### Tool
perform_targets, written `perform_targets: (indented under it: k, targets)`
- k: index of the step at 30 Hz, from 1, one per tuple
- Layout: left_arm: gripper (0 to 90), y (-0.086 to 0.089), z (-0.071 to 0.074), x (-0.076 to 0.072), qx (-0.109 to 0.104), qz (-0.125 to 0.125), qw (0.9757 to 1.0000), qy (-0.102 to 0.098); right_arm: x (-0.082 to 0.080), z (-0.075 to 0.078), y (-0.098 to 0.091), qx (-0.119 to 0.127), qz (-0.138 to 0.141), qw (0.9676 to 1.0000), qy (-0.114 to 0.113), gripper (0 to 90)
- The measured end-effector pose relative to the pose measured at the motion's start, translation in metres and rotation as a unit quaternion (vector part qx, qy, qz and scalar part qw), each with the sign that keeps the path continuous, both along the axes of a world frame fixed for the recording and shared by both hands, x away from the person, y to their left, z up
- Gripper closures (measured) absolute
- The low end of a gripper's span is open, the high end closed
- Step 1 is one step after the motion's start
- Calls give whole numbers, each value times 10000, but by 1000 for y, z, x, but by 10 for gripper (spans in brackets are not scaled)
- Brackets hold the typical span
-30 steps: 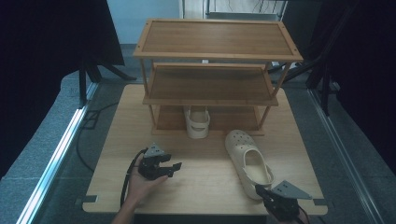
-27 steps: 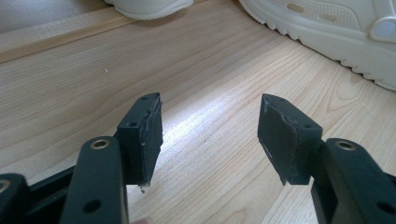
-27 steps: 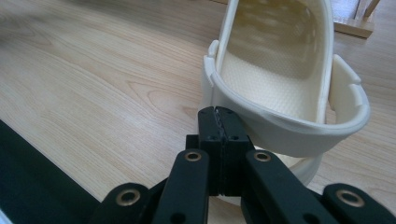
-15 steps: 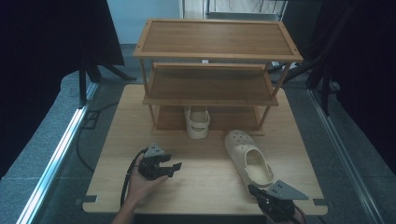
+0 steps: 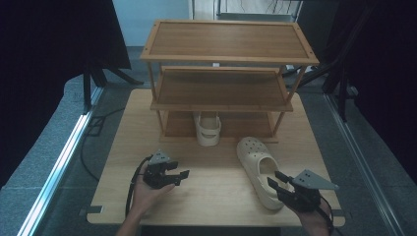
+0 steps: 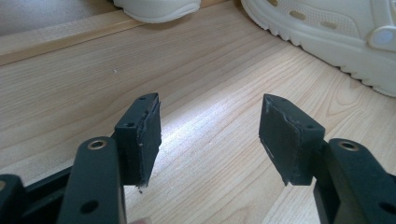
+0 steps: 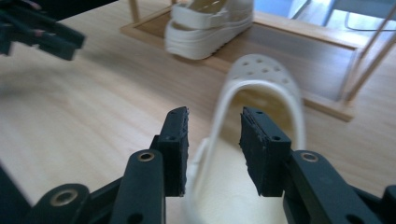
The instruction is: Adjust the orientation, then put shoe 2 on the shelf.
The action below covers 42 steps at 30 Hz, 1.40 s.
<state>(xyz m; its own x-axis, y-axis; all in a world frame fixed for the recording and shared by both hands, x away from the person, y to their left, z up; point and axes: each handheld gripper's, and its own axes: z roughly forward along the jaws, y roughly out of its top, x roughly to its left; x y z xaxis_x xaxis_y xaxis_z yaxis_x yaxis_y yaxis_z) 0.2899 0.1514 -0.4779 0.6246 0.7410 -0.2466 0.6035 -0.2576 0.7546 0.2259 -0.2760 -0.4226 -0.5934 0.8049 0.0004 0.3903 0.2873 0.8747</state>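
Observation:
A cream clog (image 5: 256, 163) lies on the wooden table (image 5: 211, 191), toe toward the rack. My right gripper (image 5: 273, 178) is at its heel end. In the right gripper view the clog (image 7: 264, 74) sits just ahead and my right gripper (image 7: 214, 114) stands open, one jaw on each side of the thin heel strap (image 7: 211, 140). A second cream clog (image 5: 207, 129) rests on the bottom shelf of the wooden shoe rack (image 5: 228, 59). My left gripper (image 5: 179, 171) rests on the table's left, open with nothing between its jaws (image 6: 210, 100).
The three-level rack fills the table's back half; its upper shelves are bare. The left gripper view shows the table clog (image 6: 327, 32) at upper right and the shelf clog (image 6: 159, 7) at the top. The left gripper (image 7: 42, 32) appears far off in the right gripper view.
My right gripper has moved forward from the table's front edge, and its jaws now straddle the clog's heel strap. The left gripper has stayed put.

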Motion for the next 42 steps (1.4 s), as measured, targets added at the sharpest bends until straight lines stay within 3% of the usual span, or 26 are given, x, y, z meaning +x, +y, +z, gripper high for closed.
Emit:
perform_targets:
  k: [10, 13, 23, 42]
  targets:
    - [388, 0, 0, 0, 8, -10, 10000, 17, 20, -2, -10, -156, -212, 9996, 131, 589]
    - [386, -1, 0, 0, 13, -30, 10000, 27, 29, -8, -13, -279, -314, 9988, 236, 570]
    - [382, -2, -3, 1, 63, -80, 9999, 118, 47, -24, -19, -367, -484, 9969, 502, 539]
    - [388, 1, -3, 1, 64, -86, 9998, 146, 84, -47, -13, -553, -644, 9921, 921, 621]
